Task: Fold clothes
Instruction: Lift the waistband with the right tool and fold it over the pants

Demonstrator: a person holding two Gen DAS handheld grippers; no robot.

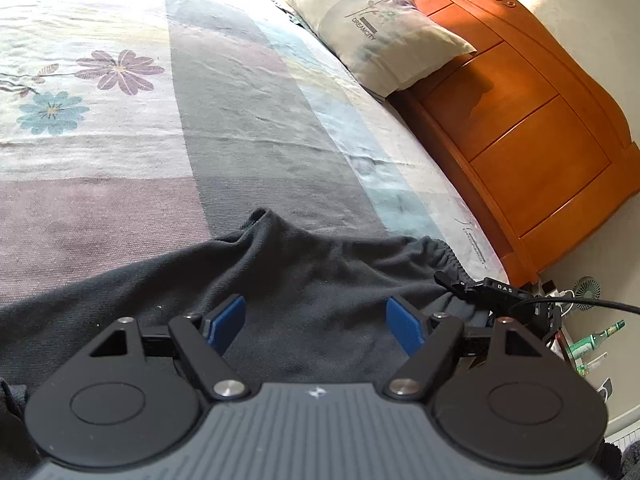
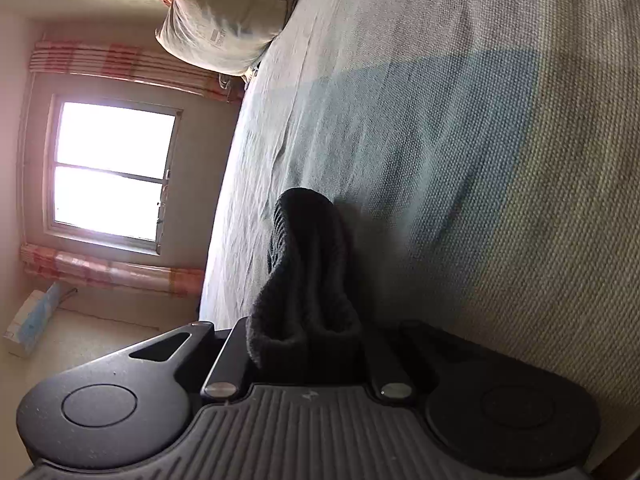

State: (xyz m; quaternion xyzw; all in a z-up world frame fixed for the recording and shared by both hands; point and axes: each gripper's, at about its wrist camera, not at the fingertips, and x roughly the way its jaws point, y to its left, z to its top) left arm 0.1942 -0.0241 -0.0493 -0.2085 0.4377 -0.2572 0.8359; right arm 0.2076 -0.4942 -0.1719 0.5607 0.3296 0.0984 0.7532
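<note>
Dark grey garment (image 1: 312, 280) lies spread on the bed (image 1: 120, 140), near its edge, elastic waistband (image 1: 448, 256) bunched toward the headboard (image 1: 540, 120) side. Looks like trousers or shorts; cannot tell which.

Left gripper (image 1: 316, 320) hovers low over the cloth, fingers (image 1: 228, 316) set wide, blue pads apart, nothing between them.

Right gripper (image 2: 304, 344) is rolled onto its side at the bed edge, fingers closed tight on a ribbed fold of the same dark cloth (image 2: 304, 264), which bulges out past the tips. In the left view its black finger (image 1: 472, 288) bites the waistband.

Progress: early. Garment is rumpled, one ridge (image 1: 264, 220) standing up near the middle, no clean fold visible. One corner is gripped; the left side has no hold yet. Left to do, by my reading: take a second hold, smooth flat, fold over.

Pillow (image 1: 372, 28) sits well apart at the head of the bed.
</note>
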